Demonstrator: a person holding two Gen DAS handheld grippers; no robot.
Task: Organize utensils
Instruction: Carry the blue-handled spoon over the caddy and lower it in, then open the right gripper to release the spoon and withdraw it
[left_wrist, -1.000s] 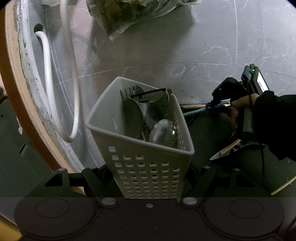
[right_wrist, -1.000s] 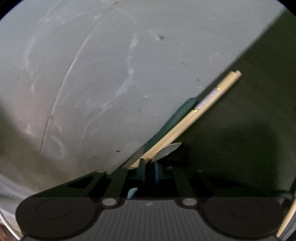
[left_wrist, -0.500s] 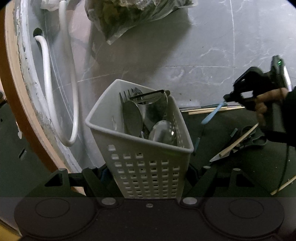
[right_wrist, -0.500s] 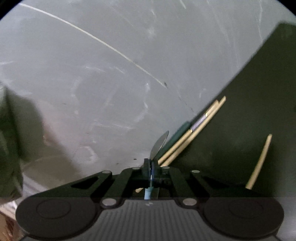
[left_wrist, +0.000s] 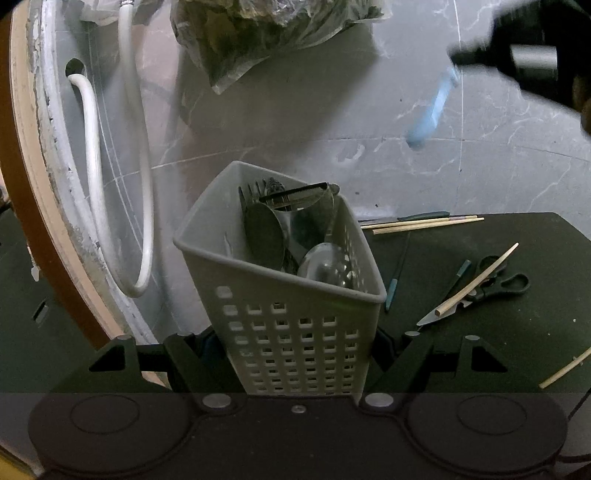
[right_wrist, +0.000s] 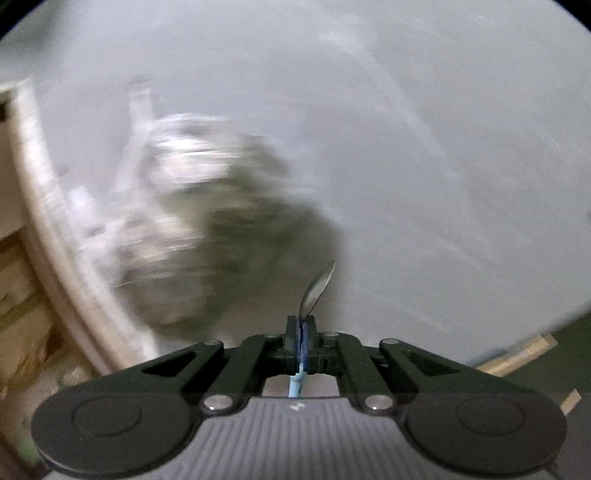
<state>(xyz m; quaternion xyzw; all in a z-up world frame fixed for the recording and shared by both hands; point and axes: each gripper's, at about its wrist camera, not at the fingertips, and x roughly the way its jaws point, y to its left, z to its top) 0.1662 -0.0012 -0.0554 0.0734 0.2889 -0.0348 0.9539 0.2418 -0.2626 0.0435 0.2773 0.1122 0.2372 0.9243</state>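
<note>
My left gripper (left_wrist: 299, 343) is shut on the grey perforated utensil basket (left_wrist: 295, 332), with one finger on each side wall. Inside the basket stand spoons (left_wrist: 321, 264), a fork and a peeler. My right gripper (right_wrist: 301, 328) is shut on a blue-handled spoon (right_wrist: 317, 288), whose bowl sticks out in front of the fingers. In the left wrist view the right gripper (left_wrist: 456, 61) appears blurred, high at the upper right, with the blue handle (left_wrist: 432, 110) hanging below it, above and right of the basket.
On the dark mat (left_wrist: 517, 350) right of the basket lie chopsticks (left_wrist: 424, 223), black scissors (left_wrist: 495, 288) under another chopstick, and teal-handled utensils (left_wrist: 391, 290). A plastic bag (left_wrist: 266, 33) lies on the grey marble floor. A white hose (left_wrist: 92, 184) loops at the left.
The right gripper has lifted the blue-handled spoon off the mat edge and risen to the upper right. Its view has swung from the mat to the floor and bag. The basket stays put.
</note>
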